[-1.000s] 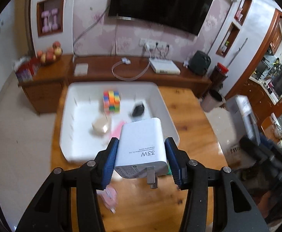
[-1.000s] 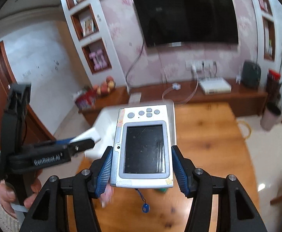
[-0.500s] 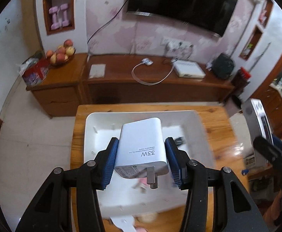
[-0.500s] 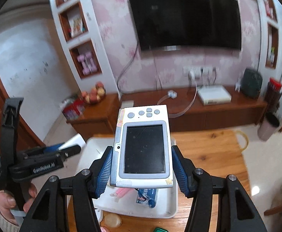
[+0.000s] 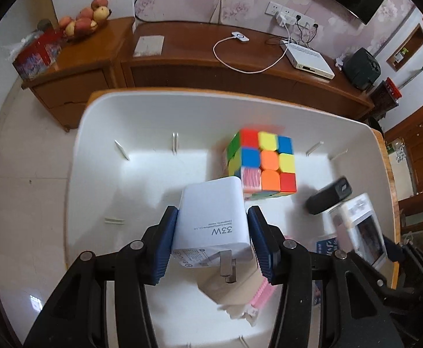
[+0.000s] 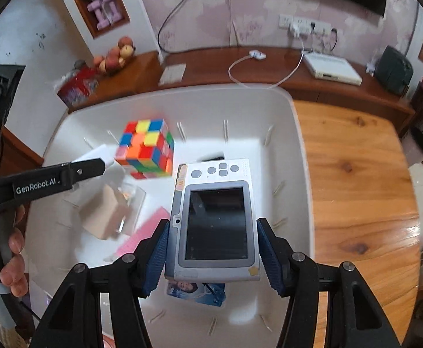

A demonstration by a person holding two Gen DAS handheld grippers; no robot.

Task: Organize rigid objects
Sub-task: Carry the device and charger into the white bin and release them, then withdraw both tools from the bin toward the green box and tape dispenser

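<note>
White tray (image 5: 101, 133) holding a colour cube (image 5: 262, 163) at frame centre. Left gripper (image 5: 212, 239) clamped on white charger (image 5: 212, 217); right gripper (image 6: 212, 256) clamped on handheld device (image 6: 215, 220).

Brightness: even indoor daylight in both views, fairly bright, no harsh hotspots.
Glare: a pale sheen lies on the glossy orange wooden desk (image 6: 356, 191) at its right edge, and the white plastic tray (image 5: 101, 156) floor looks nearly washed out.
Shadows: soft, short ones beside the multicoloured puzzle cube (image 5: 262, 163) and under the white rectangular wall charger (image 5: 214, 217).
Blur: motion smear on the cube, the beige block and pink comb in the right view; the silver handheld game console (image 6: 215, 220) stays sharp.
Distortion: strong fisheye bending, black vignette at corners.
</note>
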